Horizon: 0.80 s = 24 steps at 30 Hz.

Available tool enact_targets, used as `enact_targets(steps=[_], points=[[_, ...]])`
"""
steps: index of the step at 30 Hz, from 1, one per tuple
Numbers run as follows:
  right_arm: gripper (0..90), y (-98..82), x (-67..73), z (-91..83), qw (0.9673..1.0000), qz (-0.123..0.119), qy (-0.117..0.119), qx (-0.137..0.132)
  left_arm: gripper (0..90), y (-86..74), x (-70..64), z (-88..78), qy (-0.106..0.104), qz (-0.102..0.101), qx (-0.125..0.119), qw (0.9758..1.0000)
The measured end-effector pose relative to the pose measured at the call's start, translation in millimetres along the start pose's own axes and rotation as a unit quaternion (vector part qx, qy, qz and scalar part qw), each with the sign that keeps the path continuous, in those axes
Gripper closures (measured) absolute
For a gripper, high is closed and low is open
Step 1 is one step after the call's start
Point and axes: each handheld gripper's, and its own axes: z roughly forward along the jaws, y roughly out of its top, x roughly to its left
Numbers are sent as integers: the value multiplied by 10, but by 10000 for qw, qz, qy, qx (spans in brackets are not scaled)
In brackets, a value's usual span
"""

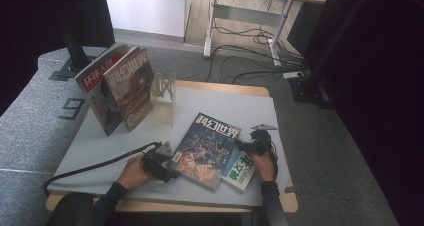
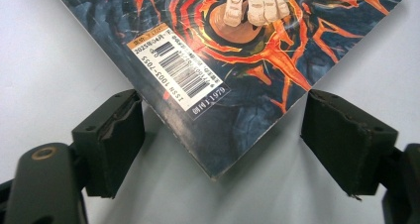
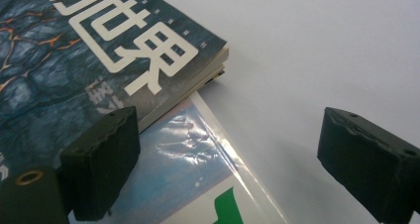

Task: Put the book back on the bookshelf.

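Two grippers flank the dark blue glossy magazine with the orange swirl cover [image 1: 209,148], which lies flat on the pale grey table [image 1: 100,146] at about 5 o'clock from the table's centre. It rests partly on a white-and-green plastic-wrapped magazine [image 1: 241,173], which peeks out at its 4 o'clock side.

Left gripper [image 1: 167,161]: jaws apart, nothing gripped. In the left gripper view the cover's barcode corner [image 2: 208,154] sits between the jaws, with bare table on either side of it; neither pad presses on paper.

Right gripper [image 1: 252,145]: jaws wide, holding nothing. In the right gripper view the thick spine corner under the white title characters [image 3: 218,55] lies at 11 o'clock of the gap; the near jaw overlaps the plastic-wrapped magazine [image 3: 183,159], though contact cannot be confirmed.

Judged step: taking hold of the top magazine, probably to lift it off the one beneath.

To do it well:
- Slide the left gripper further in, so the jaws close on a good depth of pages, not the tip alone.
- Get one jaw under the corner; the pages look limp and may fan.
- Keep the right jaws off the slippery wrap below, or both magazines could shift together.
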Motion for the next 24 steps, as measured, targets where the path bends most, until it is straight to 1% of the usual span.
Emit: enact_targets(steps=[2,4,6,8,10,12,14,15,17,19,21,22,23,24], points=[[93,-4,8,-14,10000,-25,21,18,205,-12,5,-15,-10,-9,-12,10000],[92,-7,15,-27,10000,-43,51,23,223,-18,1,-29,35,6,3,10000],[93,-8,20,-44,10000,-48,76,11,232,-28,-2,-58,62,31,-62,10000],[93,-7,26,-64,9999,-35,101,-15,249,-39,12,-112,19,-39,-192,9998],[93,-7,29,-87,9999,-43,117,-41,285,-58,42,-185,-5,-156,-402,9991],[92,-6,33,-108,9999,-35,132,-65,305,-71,80,-249,44,-239,-530,9983],[92,-5,36,-120,9999,-23,152,-79,346,-84,100,-282,57,-303,-648,9974],[92,-6,39,-120,9998,-22,154,-87,368,-87,107,-284,53,-317,-658,9973],[93,-9,44,-119,9998,-53,153,-75,404,-92,111,-267,79,-326,-589,9977],[93,-14,50,-117,9998,-56,165,-54,466,-102,120,-239,-30,-358,-527,9980],[93,-19,52,-119,9998,-75,179,-36,519,-105,140,-230,-224,-445,-538,9973],[93,-21,52,-120,9998,-77,183,-31,560,-107,148,-229,-302,-473,-534,9970],[93,-22,50,-122,9998,-76,189,-34,571,-110,146,-225,-300,-484,-543,9969],[92,-21,49,-125,9998,-75,197,-32,572,-114,138,-222,-260,-438,-530,9973]])
